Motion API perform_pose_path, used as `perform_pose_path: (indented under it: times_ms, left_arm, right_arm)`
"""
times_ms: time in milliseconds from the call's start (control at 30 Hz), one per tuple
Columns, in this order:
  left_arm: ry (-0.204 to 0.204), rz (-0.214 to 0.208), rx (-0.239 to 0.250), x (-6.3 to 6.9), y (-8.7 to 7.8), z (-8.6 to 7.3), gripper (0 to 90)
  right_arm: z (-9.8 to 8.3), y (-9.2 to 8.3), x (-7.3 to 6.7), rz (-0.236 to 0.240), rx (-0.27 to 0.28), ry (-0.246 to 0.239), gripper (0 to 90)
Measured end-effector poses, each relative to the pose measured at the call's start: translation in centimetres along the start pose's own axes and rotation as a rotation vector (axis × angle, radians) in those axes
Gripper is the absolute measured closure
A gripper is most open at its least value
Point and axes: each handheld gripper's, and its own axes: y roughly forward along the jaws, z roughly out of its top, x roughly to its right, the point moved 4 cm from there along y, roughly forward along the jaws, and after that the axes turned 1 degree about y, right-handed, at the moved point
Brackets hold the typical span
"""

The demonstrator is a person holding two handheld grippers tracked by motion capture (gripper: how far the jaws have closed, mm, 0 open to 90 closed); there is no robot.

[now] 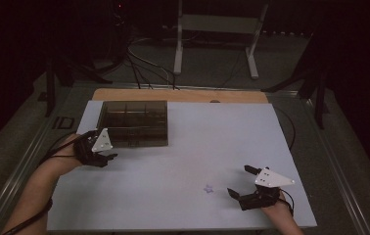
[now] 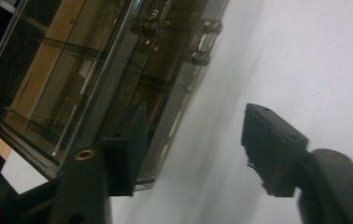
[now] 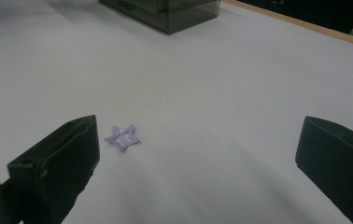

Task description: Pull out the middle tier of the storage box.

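Star clip (image 3: 122,137) just beside right gripper's (image 3: 198,154) wide-apart jaws, untouched.

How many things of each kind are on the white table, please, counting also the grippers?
Dark clear compartment box: 1
Purple star-shaped clip: 1
Grippers: 2, left gripper and right gripper
Total: 4

Dim light, dark surround, soft blur
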Motion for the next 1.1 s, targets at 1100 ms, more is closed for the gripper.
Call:
perform_pose_path:
  times_ms: [1100]
  left_arm:
    - [0.199,-0.080,-0.183,-2.2,4.1,1.9,68.7]
  right_arm:
    - [0.0,-0.1,0.1,0.003,0.006,-0.004,0.1]
